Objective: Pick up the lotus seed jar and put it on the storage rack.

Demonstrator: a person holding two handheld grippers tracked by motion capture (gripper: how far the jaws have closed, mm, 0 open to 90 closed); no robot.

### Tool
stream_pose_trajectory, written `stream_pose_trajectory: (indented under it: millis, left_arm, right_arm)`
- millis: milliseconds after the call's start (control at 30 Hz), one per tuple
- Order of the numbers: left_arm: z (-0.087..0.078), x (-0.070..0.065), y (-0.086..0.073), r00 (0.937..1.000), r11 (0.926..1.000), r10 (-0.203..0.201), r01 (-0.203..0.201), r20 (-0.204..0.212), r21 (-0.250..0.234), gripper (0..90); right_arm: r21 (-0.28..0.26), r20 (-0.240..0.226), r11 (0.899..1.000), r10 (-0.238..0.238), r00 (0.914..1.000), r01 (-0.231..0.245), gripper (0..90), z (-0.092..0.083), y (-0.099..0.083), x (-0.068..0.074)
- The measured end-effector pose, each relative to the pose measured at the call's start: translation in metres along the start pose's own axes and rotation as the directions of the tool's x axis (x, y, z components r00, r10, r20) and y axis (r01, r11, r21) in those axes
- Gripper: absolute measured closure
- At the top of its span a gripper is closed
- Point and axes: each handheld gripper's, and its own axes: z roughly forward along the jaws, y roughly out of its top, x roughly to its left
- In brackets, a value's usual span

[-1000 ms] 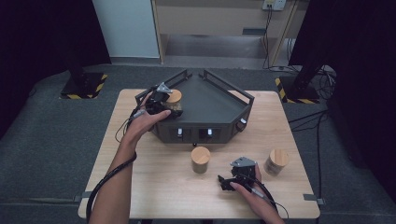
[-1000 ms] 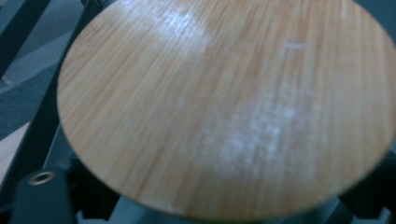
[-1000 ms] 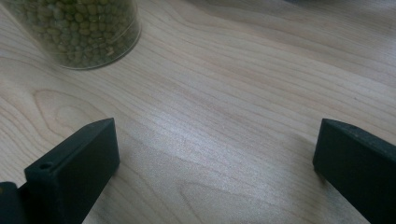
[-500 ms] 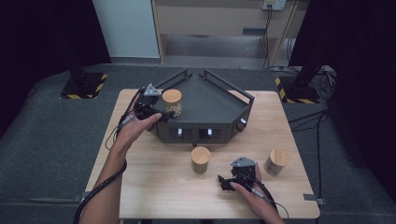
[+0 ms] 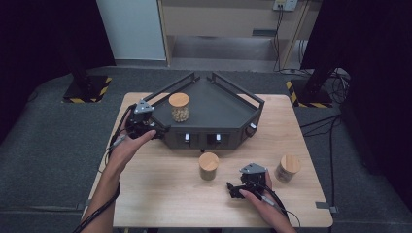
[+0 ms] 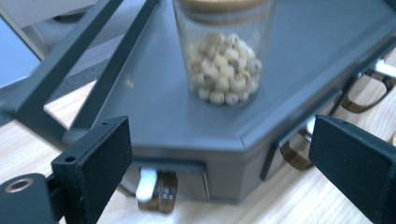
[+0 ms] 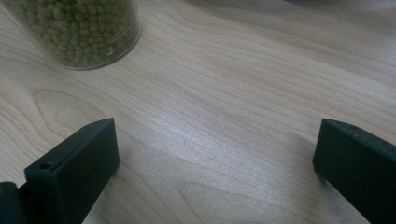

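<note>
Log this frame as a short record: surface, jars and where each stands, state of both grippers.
surface: wooden table
rack: dark angular tray at the table's far side
jar on tray: pale round pieces, wooden lid
jar at table middle: green beans
jar at table right: wooden lid
left gripper: jaws just been opening, nothing between them, at the tray's left corner
right gripper: open, over bare wood

Wooden table (image 5: 160, 194), perhaps hazard-striped stand bases (image 5: 86, 92)
</note>
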Motion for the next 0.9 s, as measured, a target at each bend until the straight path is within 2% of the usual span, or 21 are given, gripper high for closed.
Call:
stream_pose_trajectory:
  millis: [100,233,467,600,900]
  left_arm:
    - [-0.006,-0.002,-0.009,0.9998,0.9999,-0.016,0.016,-0.008,-0.005,5.2]
    - [-0.011,-0.004,-0.019,0.9997,0.9996,-0.017,0.017,-0.017,0.022,5.2]
    - [-0.018,-0.010,-0.036,0.9995,0.9992,-0.027,0.027,-0.015,0.030,5.0]
    - [-0.019,-0.012,-0.043,0.9992,0.9983,-0.036,0.036,-0.018,0.046,4.8]
    - [-0.017,-0.024,-0.067,0.9981,0.9963,-0.057,0.058,-0.024,0.063,4.5]
  right_arm:
    - [0.000,0.000,1.000,0.000,1.0000,0.000,0.4,0.000,0.000,0.000]
    - [0.000,0.000,1.000,0.000,1.0000,0.000,0.4,0.000,0.000,0.000]
    - [0.000,0.000,1.000,0.000,1.0000,0.000,0.4,0.000,0.000,0.000]
    - [0.000,0.000,1.000,0.000,1.0000,0.000,0.4,0.000,0.000,0.000]
    - [0.000,0.000,1.000,0.000,1.0000,0.000,0.4,0.000,0.000,0.000]
